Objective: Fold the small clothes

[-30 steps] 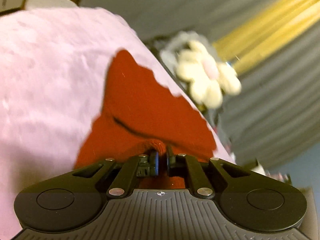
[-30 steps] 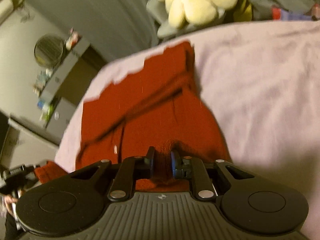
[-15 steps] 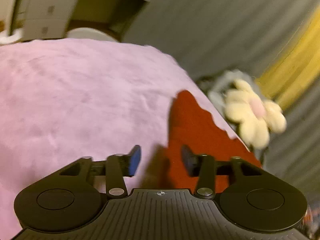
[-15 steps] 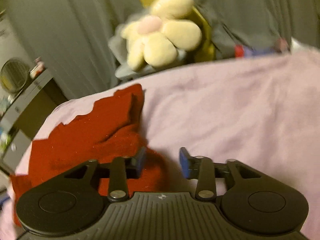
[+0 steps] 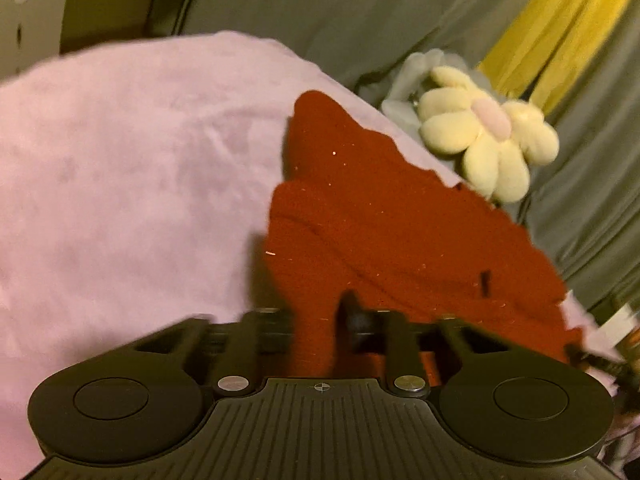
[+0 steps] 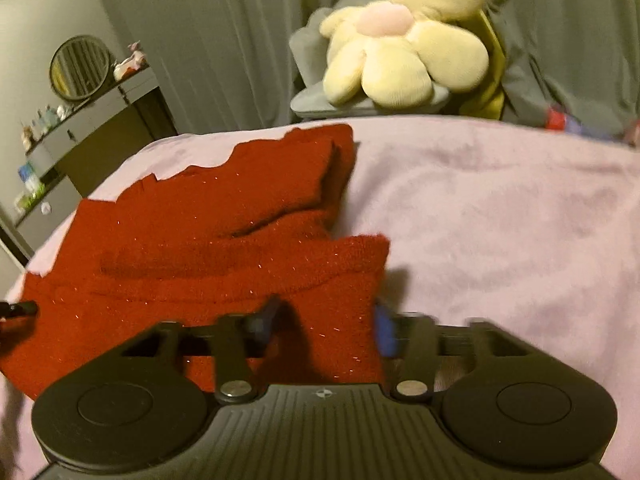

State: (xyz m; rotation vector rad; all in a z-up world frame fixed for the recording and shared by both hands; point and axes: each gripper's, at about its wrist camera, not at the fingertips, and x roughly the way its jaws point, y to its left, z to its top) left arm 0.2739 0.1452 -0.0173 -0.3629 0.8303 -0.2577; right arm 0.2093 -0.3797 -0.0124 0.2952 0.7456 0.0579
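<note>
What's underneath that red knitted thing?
The red garment lies on a pink blanket, which shows all around it. Whatever is beneath the blanket is covered.

left gripper point(image 5: 316, 322) fingertips: I see motion blur, the pads half buried in the red garment point(image 5: 384, 224)
right gripper point(image 6: 324, 326) blue pad point(image 6: 385, 330): smeared, perhaps touching cloth
garment near edge: hidden under both gripper bodies
shelf bottles point(image 6: 42, 120): too small for me to identify

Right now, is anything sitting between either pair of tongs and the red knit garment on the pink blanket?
Nothing visible. The red knit garment already lies between the jaws of both the left tongs and the right tongs, which have just been closing on it. The flower plush sits beyond the blanket.
</note>
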